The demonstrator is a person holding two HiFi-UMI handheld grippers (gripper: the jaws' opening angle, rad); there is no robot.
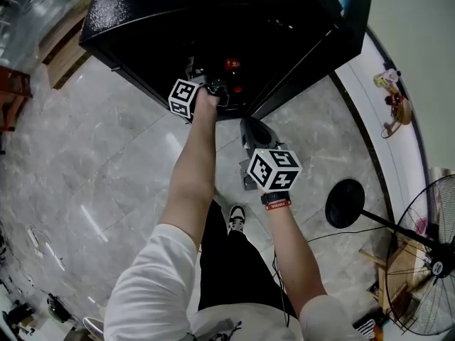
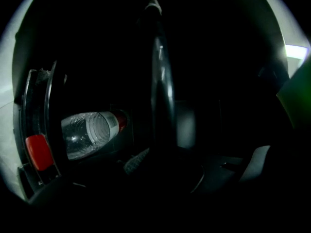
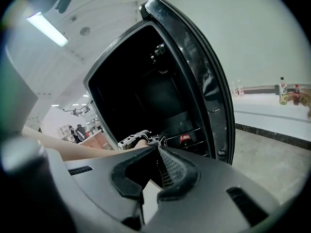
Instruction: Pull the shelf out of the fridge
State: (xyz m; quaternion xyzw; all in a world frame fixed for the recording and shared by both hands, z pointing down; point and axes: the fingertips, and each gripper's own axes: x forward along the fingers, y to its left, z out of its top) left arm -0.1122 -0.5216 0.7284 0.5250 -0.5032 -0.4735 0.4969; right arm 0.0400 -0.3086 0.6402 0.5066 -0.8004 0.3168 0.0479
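The black fridge stands with its door swung open to the right. Inside is a wire shelf with a red-capped bottle on it. My left gripper reaches into the fridge at the shelf's front edge. Its view is very dark: the jaws look shut on a dark bar, seemingly the shelf's front rail, with the clear bottle beside it. My right gripper hangs outside, in front of the opening, fingertips together with nothing held.
A standing fan and a round black base are on the floor at the right. A white counter with bottles runs behind the door. Wooden pallets lie left of the fridge. The person's shoe is below the grippers.
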